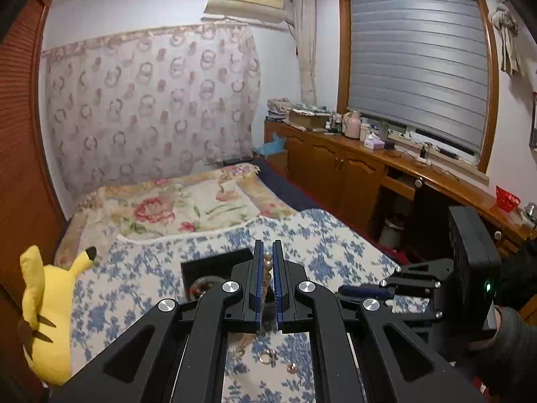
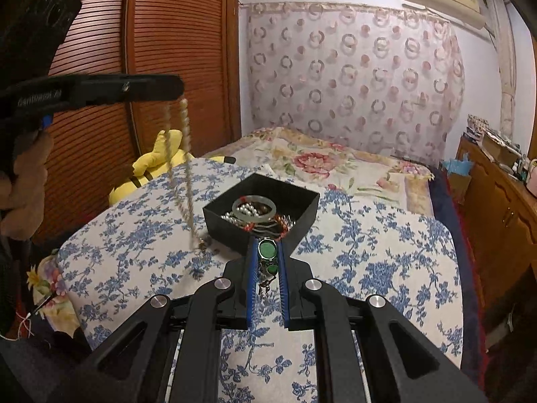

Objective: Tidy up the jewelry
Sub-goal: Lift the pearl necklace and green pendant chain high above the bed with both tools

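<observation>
Jewelry is in three places at once: some already lies in the black box [image 2: 261, 201] on the blue-flowered bedspread [image 2: 369, 252], some small rings [image 1: 268, 357] lie loose on the cloth below us, and two pieces are in the air. Our left hand-held gripper [image 1: 267, 262] is closed narrow on a pearl necklace [image 2: 186, 168], and from the right wrist view we see the strand hang in a long loop, its lowest part just beside the near left corner of the box, though we cannot tell if it touches the bedspread. Our right hand-held gripper [image 2: 267, 258] is pinched on a bracelet with green stones [image 2: 267, 250], held just in front of the box's near wall.

We judge the step in hand to be getting both pieces into the box. For the necklace, we should carry the left gripper over the middle of the box and come down slowly, so the strand coils onto the bangle [image 2: 254, 209] and pearls already inside instead of draping over the wall. A swinging loop could catch the rim and tip or drag the light box on the soft bed, so we let it settle before lowering. For the bracelet, we lift over the near wall before opening; a release too early drops it outside. We should take the two in turn, so the strand and the right gripper do not tangle, then go back for the rings. The yellow plush toy [image 1: 47, 312] lies well clear at the edge
</observation>
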